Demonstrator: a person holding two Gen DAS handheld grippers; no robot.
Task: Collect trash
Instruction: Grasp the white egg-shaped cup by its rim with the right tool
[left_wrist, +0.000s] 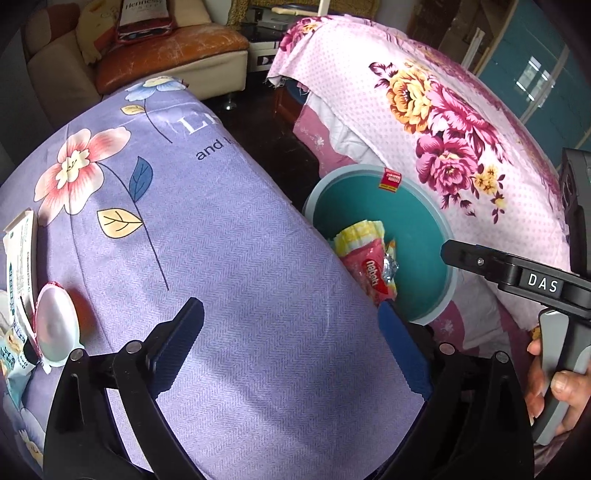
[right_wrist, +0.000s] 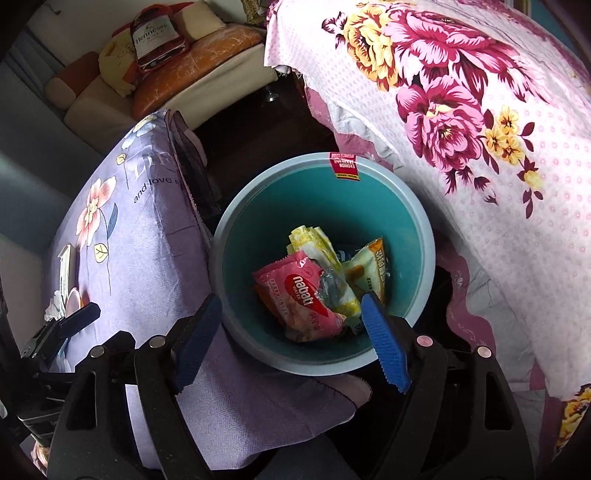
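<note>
A teal trash bin (right_wrist: 413, 218) stands between a purple flowered surface and a pink flowered one. In it lie a pink Nabati wrapper (right_wrist: 299, 299), a yellow wrapper (right_wrist: 317, 243) and other packets. The bin also shows in the left wrist view (left_wrist: 417, 229). My right gripper (right_wrist: 291, 339) is open and empty just above the bin's near rim. My left gripper (left_wrist: 291, 343) is open and empty over the purple cloth (left_wrist: 221, 258). At its left lie a clear plastic cup lid (left_wrist: 55, 328), a white box (left_wrist: 20, 254) and small packets (left_wrist: 11, 354).
The pink flowered cloth (left_wrist: 443, 110) covers a raised surface right of the bin. A sofa with an orange cushion (left_wrist: 166, 48) and a Hennessy bag (right_wrist: 155, 37) stands behind. Dark floor lies between the two covered surfaces.
</note>
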